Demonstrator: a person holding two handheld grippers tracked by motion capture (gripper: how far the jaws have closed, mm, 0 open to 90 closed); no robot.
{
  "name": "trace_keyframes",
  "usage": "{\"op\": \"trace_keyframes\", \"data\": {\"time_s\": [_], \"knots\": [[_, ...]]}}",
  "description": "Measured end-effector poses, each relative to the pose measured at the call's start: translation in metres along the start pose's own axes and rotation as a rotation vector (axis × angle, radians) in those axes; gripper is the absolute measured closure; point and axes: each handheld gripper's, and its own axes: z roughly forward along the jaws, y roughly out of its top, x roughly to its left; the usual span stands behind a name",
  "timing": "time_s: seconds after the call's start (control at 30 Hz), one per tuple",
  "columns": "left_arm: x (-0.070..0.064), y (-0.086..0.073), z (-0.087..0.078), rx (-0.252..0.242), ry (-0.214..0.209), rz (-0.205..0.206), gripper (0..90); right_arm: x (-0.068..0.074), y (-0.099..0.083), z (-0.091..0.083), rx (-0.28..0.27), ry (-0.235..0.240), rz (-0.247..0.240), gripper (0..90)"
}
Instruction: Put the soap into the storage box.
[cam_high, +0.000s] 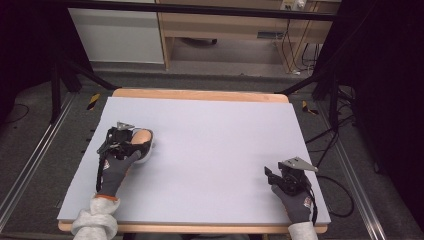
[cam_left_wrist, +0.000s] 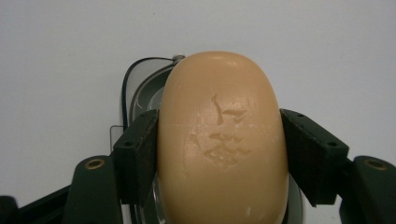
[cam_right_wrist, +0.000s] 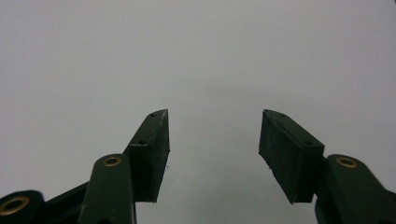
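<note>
A tan oval bar of soap with scuffed marks on its top sits between the jaws of my left gripper, which press on both of its long sides. Under the soap lies a small grey dish whose rim shows behind and to the left of the bar. In the high view the left gripper is at the table's left side, with the soap over the dish. My right gripper rests near the front right corner, and in its own view the right gripper stands open over bare mat.
A pale grey mat covers the wooden table. Beyond the far edge are a floor, black stand legs and a wooden cabinet with cables. The table's front edge lies just below both hands.
</note>
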Motion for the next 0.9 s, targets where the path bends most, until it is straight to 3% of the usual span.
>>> {"op": "trace_keyframes", "data": {"time_s": [0.53, 0.9], "knots": [[-0.004, -0.003, -0.002, -0.011, 0.013, -0.003, 29.6, 0.001, 0.0, 0.0, -0.001, 0.002, -0.003, 42.5], [-0.014, -0.001, -0.012, -0.05, -0.043, 0.007, 29.4, 0.0, 0.0, 0.0, -0.005, -0.001, -0.004, 42.4]]}}
